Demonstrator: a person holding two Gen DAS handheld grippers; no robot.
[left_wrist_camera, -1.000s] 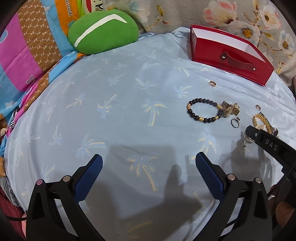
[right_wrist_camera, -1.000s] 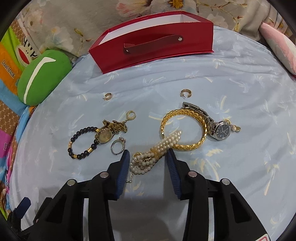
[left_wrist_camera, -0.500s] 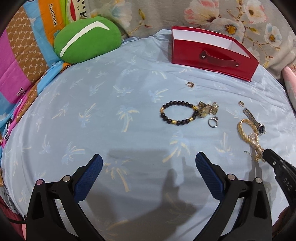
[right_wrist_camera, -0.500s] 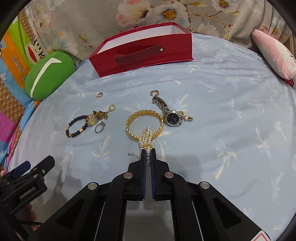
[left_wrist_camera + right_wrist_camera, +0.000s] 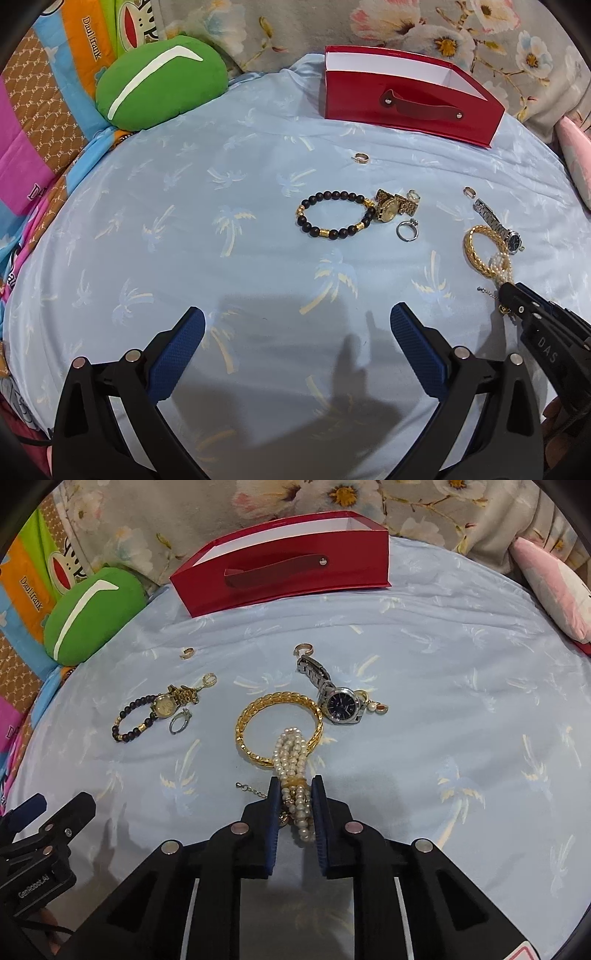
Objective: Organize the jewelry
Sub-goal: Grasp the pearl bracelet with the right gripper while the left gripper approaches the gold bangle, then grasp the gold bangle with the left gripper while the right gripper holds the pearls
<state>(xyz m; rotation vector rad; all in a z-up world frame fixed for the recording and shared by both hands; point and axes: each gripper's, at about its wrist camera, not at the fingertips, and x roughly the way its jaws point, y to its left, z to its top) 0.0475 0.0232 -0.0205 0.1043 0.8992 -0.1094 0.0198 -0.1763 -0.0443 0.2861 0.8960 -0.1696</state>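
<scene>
1. Your red box [image 5: 284, 572] waits at the back of the bed, well apart from the jewelry.
2. Left tongs [image 5: 295, 347] hang wide open, empty.
3. Right tongs [image 5: 294, 794], clamped a moment ago, are opening around the pearl bracelet [image 5: 293, 760]; regrip before lifting.

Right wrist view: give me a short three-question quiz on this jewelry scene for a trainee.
1. True or false: the pearl bracelet lies across the gold bangle.
2. What touches the black bead bracelet? A gold watch; B silver watch; C red box.
3. What is between the fingers of the right gripper?
Key: 1 true. 2 A. 3 the pearl bracelet; the jaws are opening with it between them.
</scene>
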